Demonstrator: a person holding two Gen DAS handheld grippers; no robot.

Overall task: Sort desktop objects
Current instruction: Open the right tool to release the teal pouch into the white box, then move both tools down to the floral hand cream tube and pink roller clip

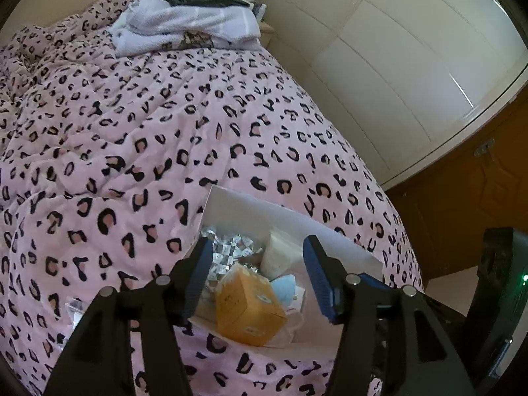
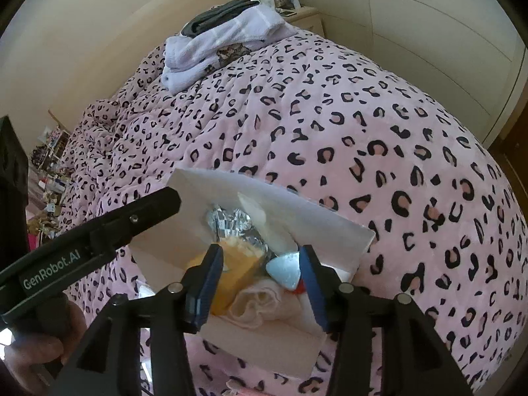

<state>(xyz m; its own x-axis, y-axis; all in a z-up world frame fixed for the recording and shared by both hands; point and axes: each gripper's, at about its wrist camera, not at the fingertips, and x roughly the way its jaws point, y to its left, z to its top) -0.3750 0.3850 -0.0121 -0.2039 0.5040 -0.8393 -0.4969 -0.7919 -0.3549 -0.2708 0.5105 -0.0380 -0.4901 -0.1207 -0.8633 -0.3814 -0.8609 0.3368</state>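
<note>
**Grippers poised over a half-filled box on the bed**

Both claws hang open above a white cardboard box (image 1: 264, 217) resting on a pink leopard-print quilt (image 1: 132, 132). Left gripper (image 1: 257, 257) spreads its blue-padded fingers wide and holds nothing; between them, lower down, sit an orange carton (image 1: 247, 307), a crumpled wad of silver foil packets (image 1: 227, 254), a pale soft pack (image 1: 280, 254) and a light-blue item (image 1: 285, 287), all inside the box. Right gripper (image 2: 260, 260), likewise parted and empty, frames the same heap from the other side, with a blue triangular piece (image 2: 285, 270) just beside its right finger and a folded cream cloth (image 2: 257, 300) below.

Sorting appears well advanced, since most objects already lie in the box; a small clear packet (image 1: 74, 307) remains on the quilt near the left claw, outside the box. Whichever piece goes next, the grip is best taken on a firm edge: the carton offers flat sides, while the foil and cloth would likely crush or slip. Soft bedding beneath means the box may tip under a downward push, so a light, vertical approach seems wise, with the two tools kept apart, for they work close together here. Folded lilac towels (image 2: 224, 49) lie well away at the head of the bed.
</note>
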